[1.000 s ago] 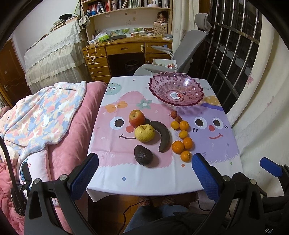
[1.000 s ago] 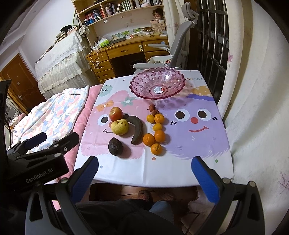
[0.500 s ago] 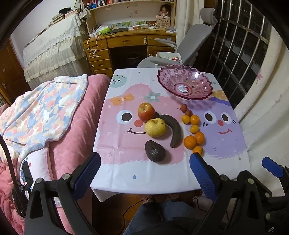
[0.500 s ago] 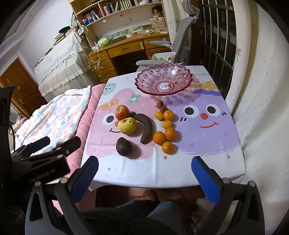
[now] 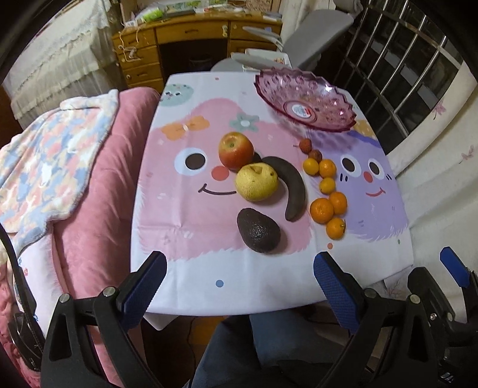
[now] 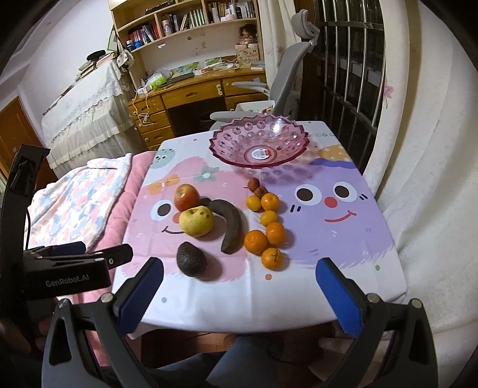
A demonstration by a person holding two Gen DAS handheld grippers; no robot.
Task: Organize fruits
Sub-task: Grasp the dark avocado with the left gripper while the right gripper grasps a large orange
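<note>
Avocado (image 5: 258, 229) lies dead ahead of left gripper (image 5: 239, 286), nearest fruit; right gripper (image 6: 239, 286) nearer mandarins (image 6: 264, 235). Both spread wide, empty.

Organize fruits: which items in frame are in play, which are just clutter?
In play:
- pink bowl, empty
- apple
- pear
- dark banana
- avocado
- small oranges
- two lychees
- left gripper, right gripper, both open and empty

Clutter:
- blanket
- desk
- office chair
- bookshelf
</note>
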